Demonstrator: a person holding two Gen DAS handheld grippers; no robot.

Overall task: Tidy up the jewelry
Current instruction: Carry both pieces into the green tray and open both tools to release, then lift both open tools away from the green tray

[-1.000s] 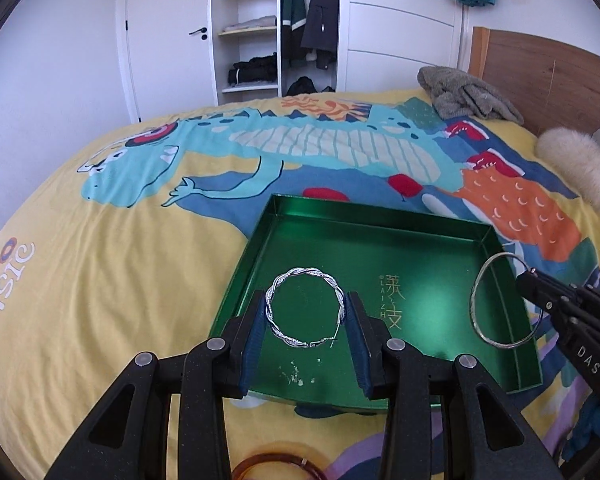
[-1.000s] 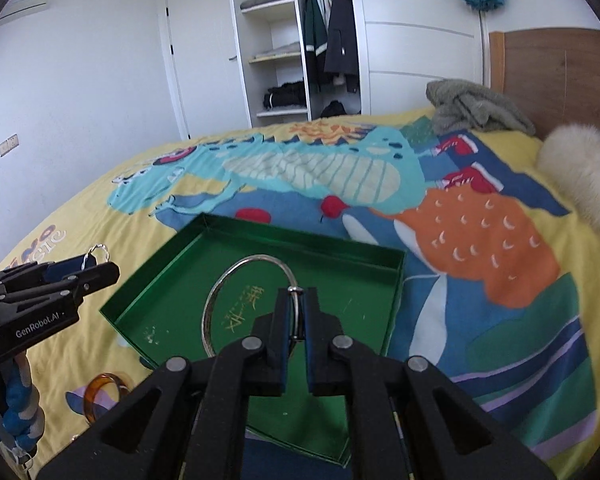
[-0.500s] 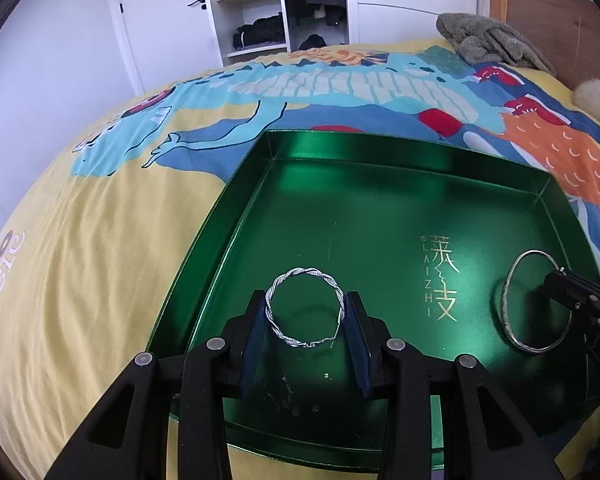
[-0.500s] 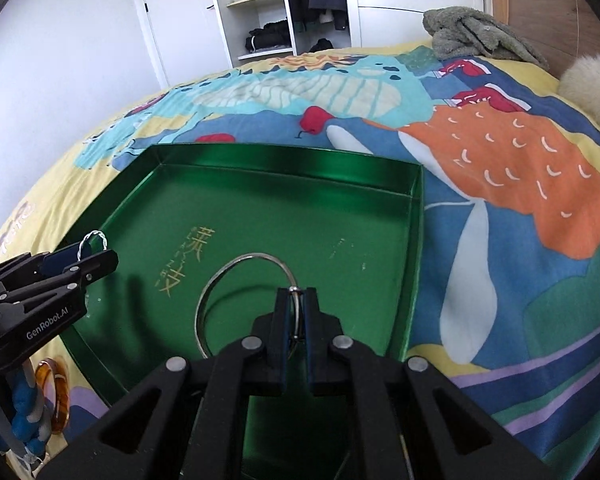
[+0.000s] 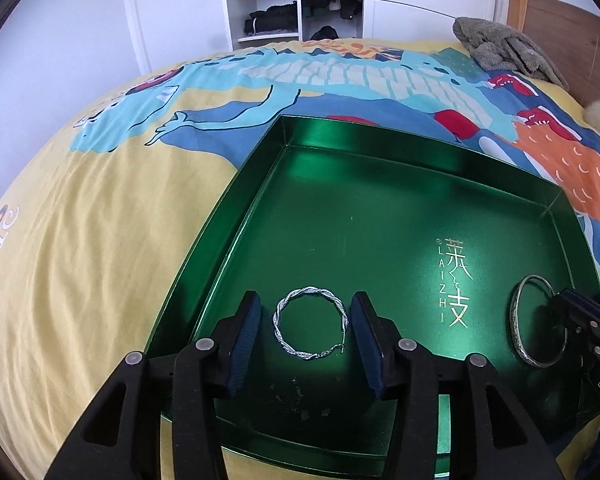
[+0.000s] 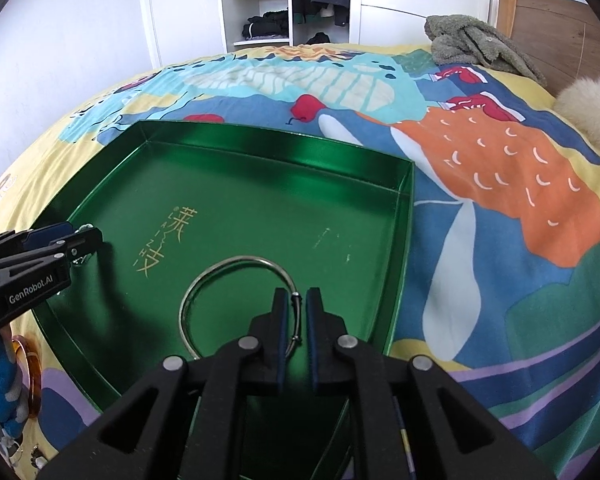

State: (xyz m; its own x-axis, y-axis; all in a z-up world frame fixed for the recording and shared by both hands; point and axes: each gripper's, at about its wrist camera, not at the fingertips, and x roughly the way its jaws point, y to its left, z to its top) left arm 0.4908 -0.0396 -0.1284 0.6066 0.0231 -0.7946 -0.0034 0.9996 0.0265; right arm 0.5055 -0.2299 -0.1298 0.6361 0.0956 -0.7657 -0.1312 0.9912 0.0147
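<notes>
Both bracelets lie in the green tray (image 5: 284,148) — twisted bracelet (image 5: 310,323) between the spread left tool (image 5: 306,338), plain bangle (image 6: 236,304) inside the slightly parted right tool (image 6: 296,326) — a lifting finger could snag either.

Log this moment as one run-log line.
left gripper: open around twisted silver bangle in green tray | right gripper: slightly parted beside plain silver bangle in tray | amber bangle: outside on bedspread

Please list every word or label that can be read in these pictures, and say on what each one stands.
"LAIZHI", gold letters beside Chinese characters, on the floor of the green tray.
"GenRobot.AI", on the left gripper.
"DAS", cut off at the edge, on the right gripper.
Pale letters on the bedspread: only partly in view, not readable.
</notes>
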